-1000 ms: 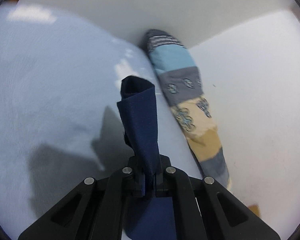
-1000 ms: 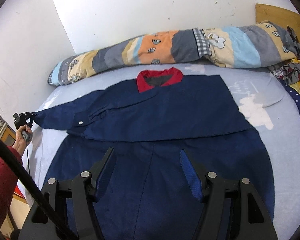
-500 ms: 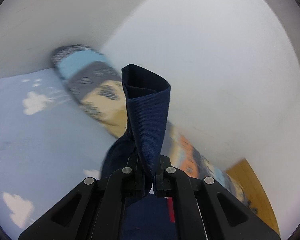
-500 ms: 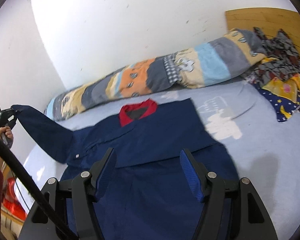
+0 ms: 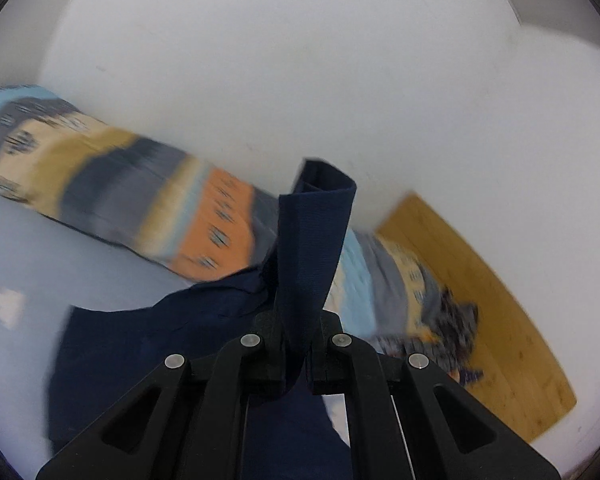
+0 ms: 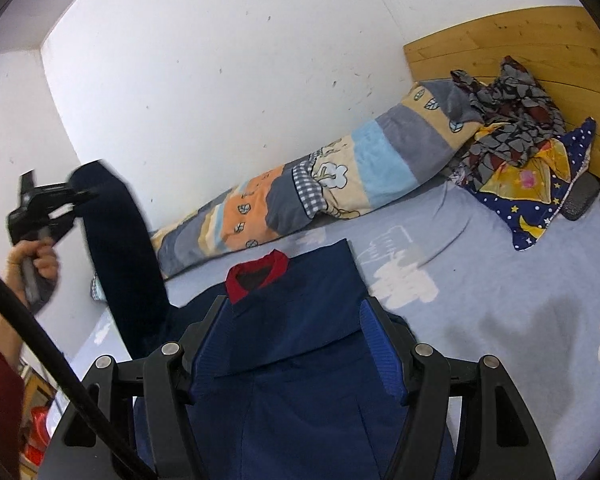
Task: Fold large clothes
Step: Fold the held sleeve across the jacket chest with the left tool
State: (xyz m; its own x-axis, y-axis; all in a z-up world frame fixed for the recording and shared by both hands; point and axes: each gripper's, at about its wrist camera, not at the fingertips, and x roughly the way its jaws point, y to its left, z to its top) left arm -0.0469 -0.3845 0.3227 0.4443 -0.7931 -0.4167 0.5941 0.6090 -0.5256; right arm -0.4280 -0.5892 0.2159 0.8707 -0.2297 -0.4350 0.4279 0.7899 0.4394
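A large navy jacket (image 6: 300,344) with a red collar (image 6: 257,273) lies spread on the pale blue bed sheet (image 6: 500,288). My left gripper (image 5: 296,344) is shut on the cuff of its sleeve (image 5: 314,248), which stands up from the jaws. In the right wrist view that gripper (image 6: 82,196) is held high at the left by a hand (image 6: 32,260), with the sleeve (image 6: 120,256) hanging down from it to the jacket. My right gripper (image 6: 298,348) hovers open over the jacket's body, with nothing between its blue pads.
A long rolled patchwork blanket (image 6: 320,188) lies along the white wall behind the jacket. Crumpled patterned clothes (image 6: 516,128) pile against the wooden headboard (image 6: 532,40) at the right. A dark small object (image 6: 580,196) rests near them. A black cable (image 6: 40,344) crosses the lower left.
My left gripper has risen and swung right, lifting the sleeve off the bed into the air. The right gripper has shifted and tilted, staying open over the jacket.
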